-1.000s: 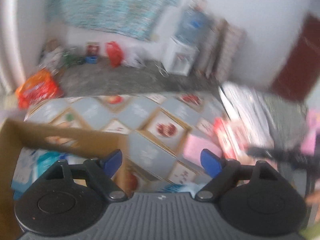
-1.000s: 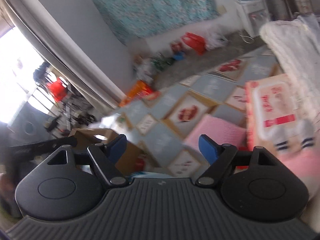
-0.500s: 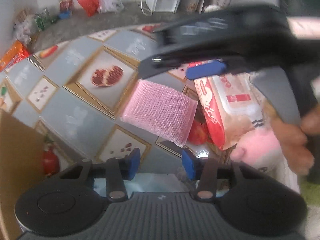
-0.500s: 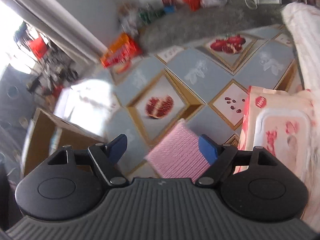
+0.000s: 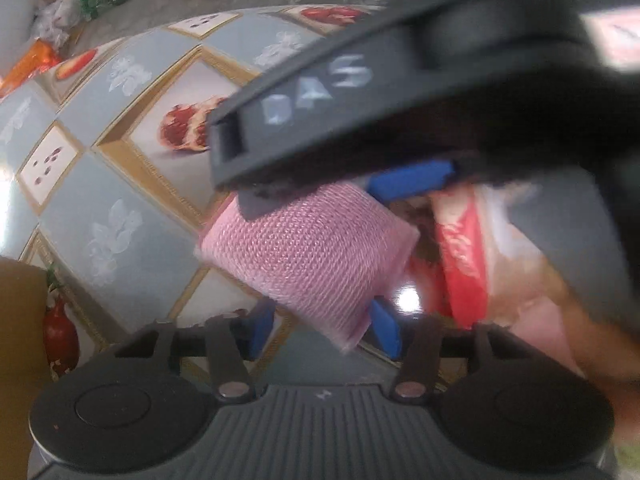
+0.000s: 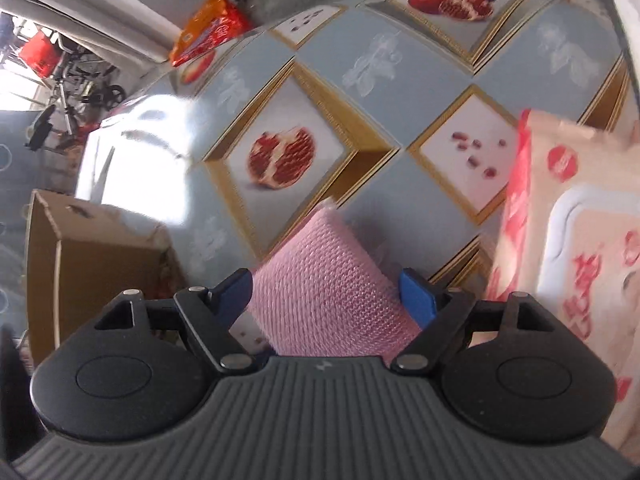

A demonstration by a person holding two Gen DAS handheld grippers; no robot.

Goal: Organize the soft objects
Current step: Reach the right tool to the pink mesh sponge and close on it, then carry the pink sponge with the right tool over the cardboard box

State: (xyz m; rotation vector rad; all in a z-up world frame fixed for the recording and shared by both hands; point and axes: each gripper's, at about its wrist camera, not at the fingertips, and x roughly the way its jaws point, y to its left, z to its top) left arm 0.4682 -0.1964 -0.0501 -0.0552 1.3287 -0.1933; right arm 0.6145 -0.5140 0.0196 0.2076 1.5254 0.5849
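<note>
A pink knitted cloth (image 5: 316, 256) lies on the patterned tabletop (image 5: 120, 224), one corner raised. My left gripper (image 5: 324, 328) is open with its blue fingers either side of the cloth's near corner. My right gripper (image 6: 326, 292) is open and sits over the same cloth (image 6: 324, 300), which lies between its blue fingers. The right gripper's black body (image 5: 400, 92) crosses the top of the left wrist view. A red and white wipes pack (image 6: 568, 232) lies right of the cloth.
A cardboard box (image 6: 96, 256) stands at the left of the table. An orange snack bag (image 6: 208, 28) lies on the floor beyond the table. A white towel (image 6: 624, 12) is at the far right edge.
Both grippers have moved down and closer to the pink cloth. The right gripper now straddles it, and the left gripper's fingers have reached its near corner.
</note>
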